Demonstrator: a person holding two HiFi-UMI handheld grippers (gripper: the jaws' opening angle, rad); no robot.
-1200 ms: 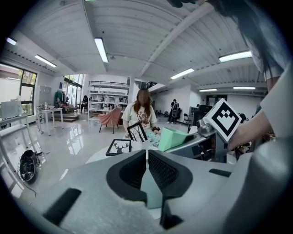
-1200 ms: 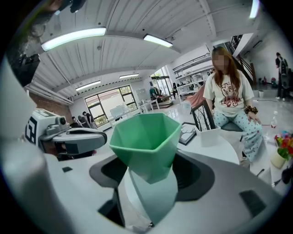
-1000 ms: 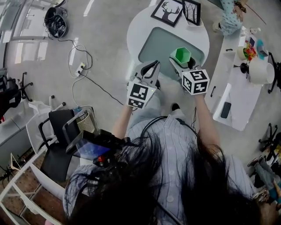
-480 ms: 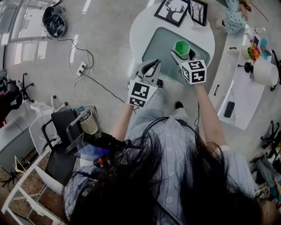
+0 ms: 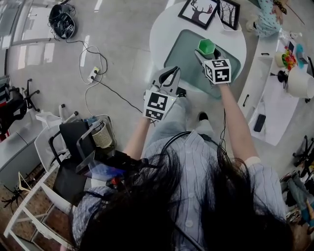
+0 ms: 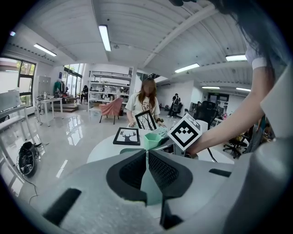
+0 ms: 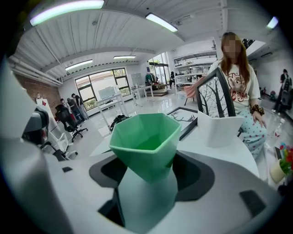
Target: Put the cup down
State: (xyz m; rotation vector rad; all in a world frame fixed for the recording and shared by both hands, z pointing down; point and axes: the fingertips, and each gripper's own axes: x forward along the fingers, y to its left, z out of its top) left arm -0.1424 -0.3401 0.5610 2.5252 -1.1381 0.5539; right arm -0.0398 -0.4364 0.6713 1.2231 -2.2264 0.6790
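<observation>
A green faceted cup (image 5: 206,47) is held above the grey-green mat (image 5: 182,55) on the round white table (image 5: 162,29). My right gripper (image 5: 208,55) is shut on the cup's lower part, and its marker cube sits just behind. In the right gripper view the cup (image 7: 145,141) stands upright between the jaws of that gripper (image 7: 149,180). My left gripper (image 5: 170,75) hovers at the table's near edge, left of the cup, with its jaws shut on nothing. The left gripper view shows that gripper (image 6: 147,157), with the cup (image 6: 153,139) ahead of it.
Two framed pictures (image 5: 198,12) (image 5: 229,12) stand at the table's far side, with a white box (image 7: 222,130) near them. A person (image 7: 233,105) sits beyond the table. A white desk (image 5: 274,98) lies to the right. A chair (image 5: 73,147) and floor cables (image 5: 91,73) are on the left.
My right gripper has carried the cup forward, farther over the mat. The left gripper has stayed near the table's front edge.
</observation>
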